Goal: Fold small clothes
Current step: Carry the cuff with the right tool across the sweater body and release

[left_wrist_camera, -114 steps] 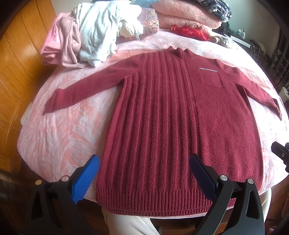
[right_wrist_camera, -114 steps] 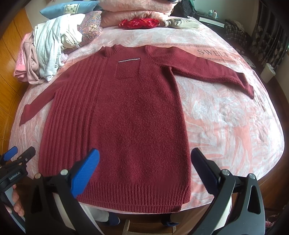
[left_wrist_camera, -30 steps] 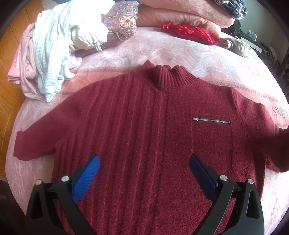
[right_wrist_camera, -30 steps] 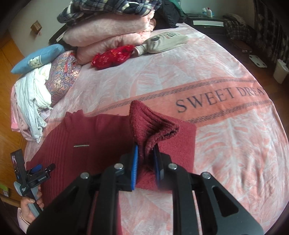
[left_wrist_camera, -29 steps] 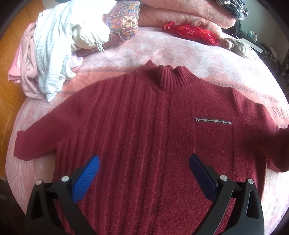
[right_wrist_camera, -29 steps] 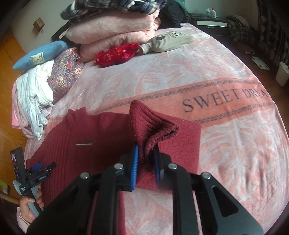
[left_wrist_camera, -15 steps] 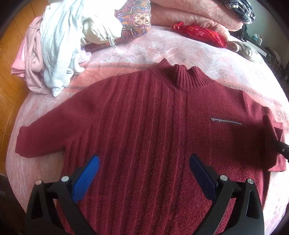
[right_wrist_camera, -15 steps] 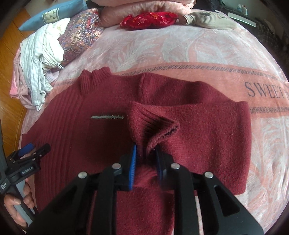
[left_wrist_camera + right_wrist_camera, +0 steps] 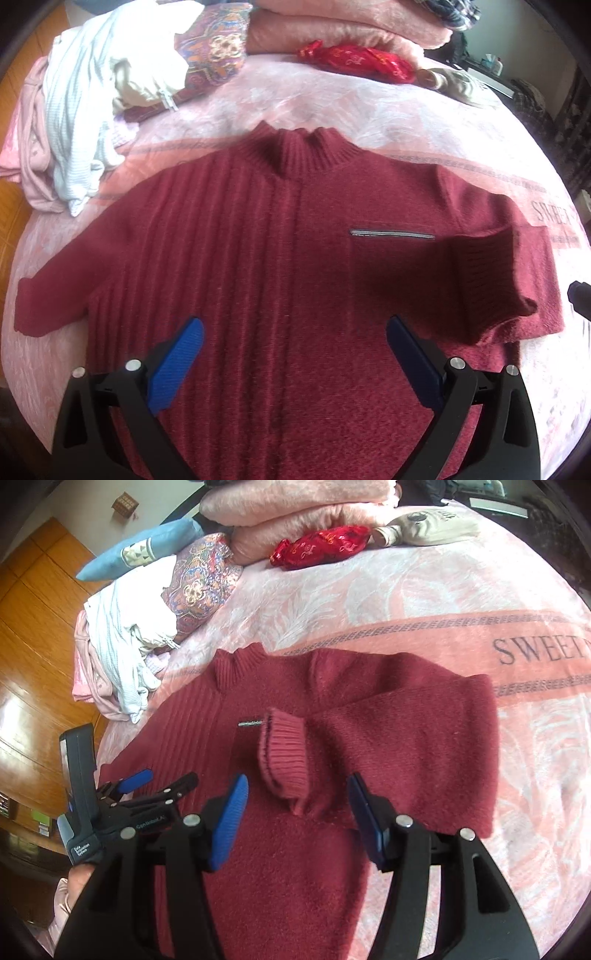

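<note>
Blue rubber pads line the right gripper [image 9: 297, 805], whose jaws have just been opening; they now stand apart with nothing pressed between them. Between and just ahead of them lies the ribbed cuff [image 9: 282, 760] of the sweater's right sleeve, released and resting on the chest. The left gripper [image 9: 295, 354] hovers over the lower front of the garment, jaws wide and empty, a person's hand [image 9: 79, 880] holding its handle.

The maroon sweater [image 9: 258, 277] lies face up on a pink bedspread [image 9: 406, 590], collar pointing away. Its right sleeve [image 9: 406, 738] is folded inward across the body, the cuff ending near the small zip pocket [image 9: 392, 233]. The left sleeve [image 9: 55, 291] is spread outward, not yet folded.

Risks, as judgement: the cuff stands a little humped and curled rather than flat, so the thick knit could spring back or slide outward once nothing pins it. Fuzzy wool may also catch on the ridged pads if the right gripper pulls away low, dragging the sleeve out of its fold. The folded sleeve lies at a slant, so later folds could come out lopsided. Folding the left sleeve over may disturb the loose cuff beneath it.

A pile of other clothes [image 9: 81, 110] and cushions [image 9: 195, 576] sit well apart at the far end.
</note>
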Tool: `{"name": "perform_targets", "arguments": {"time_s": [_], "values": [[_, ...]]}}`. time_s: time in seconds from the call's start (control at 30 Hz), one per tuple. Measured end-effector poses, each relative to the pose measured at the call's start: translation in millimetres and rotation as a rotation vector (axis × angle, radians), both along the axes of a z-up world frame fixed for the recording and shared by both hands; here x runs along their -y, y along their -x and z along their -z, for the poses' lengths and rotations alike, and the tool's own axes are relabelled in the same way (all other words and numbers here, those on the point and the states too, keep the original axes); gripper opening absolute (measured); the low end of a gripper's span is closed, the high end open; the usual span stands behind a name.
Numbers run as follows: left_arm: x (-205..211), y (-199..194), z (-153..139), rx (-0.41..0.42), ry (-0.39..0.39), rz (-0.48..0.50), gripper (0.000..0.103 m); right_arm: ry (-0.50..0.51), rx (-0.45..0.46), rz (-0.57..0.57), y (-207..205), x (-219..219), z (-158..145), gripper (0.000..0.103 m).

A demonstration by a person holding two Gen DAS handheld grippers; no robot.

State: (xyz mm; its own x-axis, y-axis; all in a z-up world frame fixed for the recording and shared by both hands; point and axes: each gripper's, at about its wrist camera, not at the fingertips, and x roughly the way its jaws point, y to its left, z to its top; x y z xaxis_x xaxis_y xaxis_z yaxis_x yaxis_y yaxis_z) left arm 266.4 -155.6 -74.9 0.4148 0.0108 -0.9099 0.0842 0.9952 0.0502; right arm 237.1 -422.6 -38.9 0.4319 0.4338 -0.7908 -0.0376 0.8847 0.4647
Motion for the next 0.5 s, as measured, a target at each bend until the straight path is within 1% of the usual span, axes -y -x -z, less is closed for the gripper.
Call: {"name": "perform_targets", "arguments": {"time_s": [0.1, 0.2, 0.27, 0.33, 0.43, 0.5], "values": [[26, 3, 2, -0.030, 0.075, 0.057, 0.099, 0.015, 0.004, 0.043, 15, 23, -2, 0.058], [46, -1, 10, -0.071, 0.129, 0.073, 0.099, 0.028, -0.008, 0.068, 27, 39, 5, 0.058], [55, -6, 19, -0.103, 0.138, 0.064, 0.099, 0.035, -0.020, 0.079, 33, 47, 14, 0.058], [59, -10, 31, -0.143, 0.118, 0.034, 0.099, 0.036, -0.022, 0.076, 38, 50, 20, 0.058], [63, -15, 40, -0.162, 0.149, 0.016, 0.098, 0.048, -0.027, 0.079, 43, 55, 29, 0.058], [67, -18, 42, -0.162, 0.142, 0.007, 0.091, 0.040, -0.035, 0.087, 45, 58, 35, 0.058]]}}
